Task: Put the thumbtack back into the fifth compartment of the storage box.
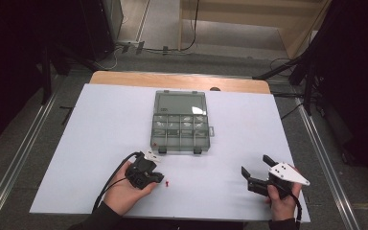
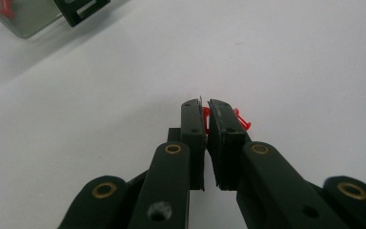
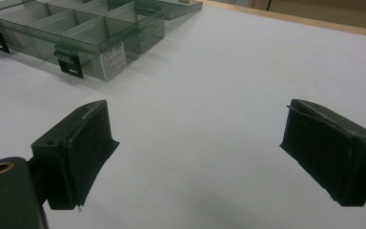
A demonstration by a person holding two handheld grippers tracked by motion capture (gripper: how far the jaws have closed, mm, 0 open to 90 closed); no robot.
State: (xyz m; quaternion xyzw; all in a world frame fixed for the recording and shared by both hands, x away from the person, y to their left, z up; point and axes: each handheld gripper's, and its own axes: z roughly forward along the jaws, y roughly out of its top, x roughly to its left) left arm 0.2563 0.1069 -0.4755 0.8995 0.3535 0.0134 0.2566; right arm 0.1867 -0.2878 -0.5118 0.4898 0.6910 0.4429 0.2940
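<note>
Now the left gripper [image 2: 205, 114] pinches a small red pin [image 2: 206, 116] at its tips.

Its jaws stand nearly together on the pin, low over the white counter [image 1: 100, 124], lower centre of the high view. The right gripper [image 1: 256, 170] waits wide apart and empty, lower right. The clear compartment box [image 1: 180, 128] lies open at centre; next, I judge, comes a lift and a carry up to one compartment.

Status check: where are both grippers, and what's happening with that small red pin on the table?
Left gripper shut on red pin, at the sheet. Right gripper open, holding nothing. Compartment box open ahead, path clear.
</note>
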